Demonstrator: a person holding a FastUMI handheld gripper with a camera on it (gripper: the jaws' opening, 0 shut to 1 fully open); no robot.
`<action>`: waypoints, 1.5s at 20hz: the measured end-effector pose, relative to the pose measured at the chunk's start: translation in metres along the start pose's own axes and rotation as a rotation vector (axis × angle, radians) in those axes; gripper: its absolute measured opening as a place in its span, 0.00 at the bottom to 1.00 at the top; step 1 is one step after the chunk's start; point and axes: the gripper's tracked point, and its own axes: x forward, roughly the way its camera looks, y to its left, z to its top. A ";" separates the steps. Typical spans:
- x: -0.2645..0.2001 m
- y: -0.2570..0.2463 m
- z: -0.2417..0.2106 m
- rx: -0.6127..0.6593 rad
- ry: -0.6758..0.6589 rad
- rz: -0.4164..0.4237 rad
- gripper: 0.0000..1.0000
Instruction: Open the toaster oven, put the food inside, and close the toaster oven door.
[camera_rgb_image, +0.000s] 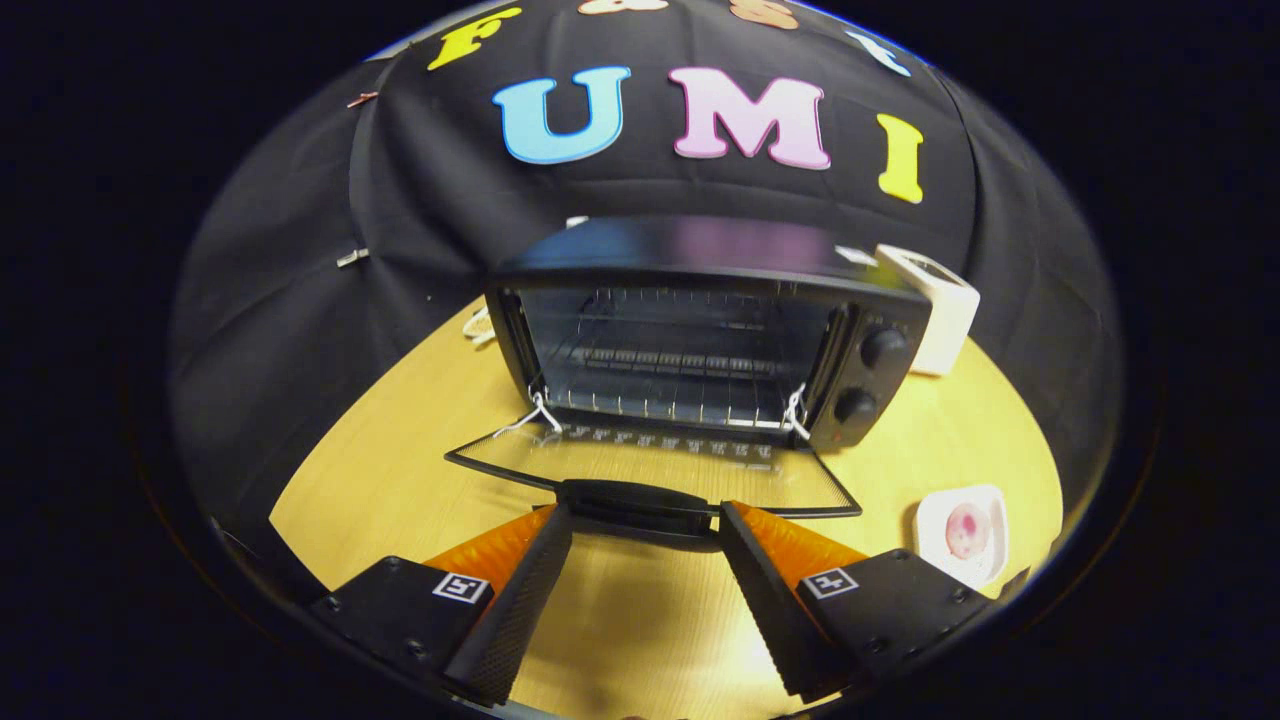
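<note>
Toaster oven (700, 340) stands on the wooden table (400, 470), door (650, 470) folded down flat, its handle (635, 500) just ahead of the gripper (645, 520), whose jaws are spread and empty. The food (965, 530) (pink, on a white dish (990, 500)) sits beside the right finger; swinging toward it could clip the open door.

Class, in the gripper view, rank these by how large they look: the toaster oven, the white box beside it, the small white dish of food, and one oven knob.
1. toaster oven
2. white box and white dish: alike; the dish is nearer the camera, so unranked
3. oven knob

The gripper is open at the door handle.
</note>
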 end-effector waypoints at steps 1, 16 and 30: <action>0.004 0.001 -0.016 0.017 0.056 0.016 0.97; -0.055 -0.086 0.015 0.093 0.048 0.029 0.99; -0.096 -0.276 0.063 0.173 0.020 0.013 0.99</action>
